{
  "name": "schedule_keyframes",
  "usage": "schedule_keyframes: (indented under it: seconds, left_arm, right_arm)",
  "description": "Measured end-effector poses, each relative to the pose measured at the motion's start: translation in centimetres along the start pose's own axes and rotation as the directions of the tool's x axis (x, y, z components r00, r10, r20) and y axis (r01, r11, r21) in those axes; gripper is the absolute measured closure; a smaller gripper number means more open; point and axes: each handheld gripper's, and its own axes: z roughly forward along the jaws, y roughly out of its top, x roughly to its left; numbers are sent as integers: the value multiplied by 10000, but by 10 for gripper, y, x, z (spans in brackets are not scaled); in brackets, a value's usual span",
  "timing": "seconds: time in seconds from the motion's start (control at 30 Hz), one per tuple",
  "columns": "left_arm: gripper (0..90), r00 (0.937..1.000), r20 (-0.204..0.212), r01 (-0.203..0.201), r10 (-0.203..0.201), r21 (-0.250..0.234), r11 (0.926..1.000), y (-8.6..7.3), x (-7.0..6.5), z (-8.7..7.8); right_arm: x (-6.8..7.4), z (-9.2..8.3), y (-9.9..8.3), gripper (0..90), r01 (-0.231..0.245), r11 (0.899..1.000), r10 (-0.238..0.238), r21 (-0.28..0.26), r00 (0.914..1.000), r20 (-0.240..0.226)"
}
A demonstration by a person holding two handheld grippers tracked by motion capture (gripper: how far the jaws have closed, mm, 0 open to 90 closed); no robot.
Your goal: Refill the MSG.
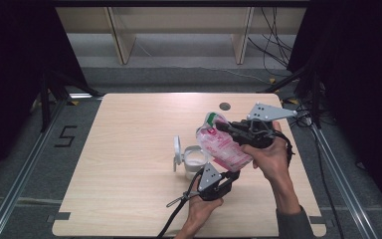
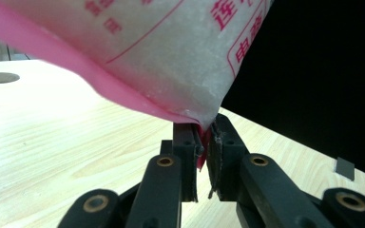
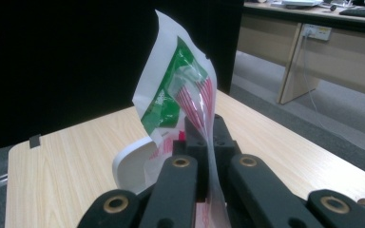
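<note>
1. A soft plastic pouch with pink print and white grains hangs tilted above the wooden table, over a round white jar with its hinged lid flipped open
2. The left gripper is pinched shut on the pouch's lower pink corner; the right gripper is clamped tight on the green-printed top edge
3. Progress, as I judge it: the jar already holds white contents and the pouch is in pouring position, but plenty of grains remain inside
4. Whether the pouch's mouth is open, or grains are falling, is hard to make out; the jar's far wall is partly hidden behind the pouch
</note>
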Motion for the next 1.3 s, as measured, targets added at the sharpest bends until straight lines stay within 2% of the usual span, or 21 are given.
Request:
schedule_keyframes:
  seconds: [0.07, 0.23, 0.27, 0.3, 0.33, 0.53, 0.6, 0.63, 0.67, 0.7, 0.8, 0.87, 0.93, 0.97, 1.0, 1.07, 1.1, 1.17, 1.23, 1.27, 1.3]
  left_arm:
    - [815, 10000, -7, 10, -10, 41, 10000, -1, 1, -1]
    - [800, 9999, -87, 70, -69, 162, 9998, -2, 3, -5]
    - [794, 9999, 49, 146, -146, -33, 9999, -3, 3, -4]
    - [785, 9998, 118, 153, -153, -47, 9999, -4, 4, -5]
    - [782, 9999, 31, 133, -133, 64, 9999, -4, 3, -6]
    - [660, 9999, 139, -28, 24, 243, 9997, -3, -2, -15]
    - [609, 9978, 70, -655, 653, 454, 9968, -2, -5, -21]
    - [601, 9973, 135, -728, 721, 525, 9960, -2, -7, -24]
    - [579, 9985, 281, -482, 471, 423, 9979, -3, -10, -26]
    - [546, 9987, 331, -389, 378, 333, 9987, -3, -11, -28]
    - [520, 9965, 362, -771, 752, 551, 9955, -6, -11, -38]
    - [508, 9968, 403, -714, 688, 676, 9952, -7, -9, -43]
    - [493, 9976, 310, -640, 618, 749, 9951, -7, -6, -48]
    - [492, 9975, 346, -636, 613, 707, 9955, -7, -5, -49]
    - [486, 9974, 257, -695, 678, 720, 9950, -7, -4, -52]
    - [481, 9980, 195, -614, 602, 721, 9955, -7, -2, -55]
    - [482, 9980, 233, -605, 590, 706, 9957, -7, -1, -57]
    - [477, 9952, 259, -960, 943, 726, 9927, -5, 2, -60]
    - [469, 9976, 97, -691, 686, 704, 9951, -5, 3, -63]
    - [467, 9966, 140, -815, 807, 724, 9940, -5, 6, -64]
    - [466, 9985, 73, -544, 540, 700, 9961, -5, 6, -65]
  right_arm:
    - [-2, -2, -2, 900, -55, 9998, 54, -169, 10000, -37]
    - [-9, -4, -9, 900, -688, 9956, 677, -643, 9975, -197]
    - [-10, -4, -10, 900, -659, 9953, 650, -705, 9978, -156]
    - [-9, -5, -11, 900, -933, 9934, 927, -663, 9956, -119]
    - [-10, -5, -12, 900, -868, 9930, 849, -798, 9960, -263]
    - [-11, -7, -15, 900, -906, 9913, 900, -959, 9959, -109]
    - [-12, -9, -17, 900, -1066, 9898, 1051, -945, 9942, -213]
    - [-12, -9, -18, 900, -1089, 9894, 1067, -959, 9939, -278]
    - [-13, -9, -18, 900, -965, 9901, 944, -1022, 9952, -256]
    - [-12, -10, -19, 900, -1177, 9879, 1154, -1008, 9929, -278]
    - [-12, -12, -20, 900, -1148, 9873, 1118, -1094, 9932, -334]
    - [-12, -12, -21, 900, -1279, 9847, 1243, -1185, 9916, -371]
    - [-12, -13, -22, 900, -1109, 9876, 1084, -1108, 9937, -277]
    - [-11, -13, -24, 900, -1286, 9862, 1259, -1040, 9915, -321]
    - [-13, -12, -25, 900, -1095, 9876, 1082, -1121, 9940, -175]
    - [-13, -12, -28, 900, -1411, 9848, 1397, -1014, 9900, -203]
    - [-16, -12, -29, 900, -1311, 9866, 1299, -970, 9913, -186]
    - [-19, -12, -33, 900, -1318, 9865, 1314, -973, 9913, -111]
    - [-20, -13, -35, 900, -1337, 9871, 1338, -880, 9910, -57]
    - [-20, -14, -36, 900, -1435, 9860, 1438, -854, 9896, -20]
    - [-23, -14, -39, 900, -1308, 9871, 1316, -926, 9913, 24]
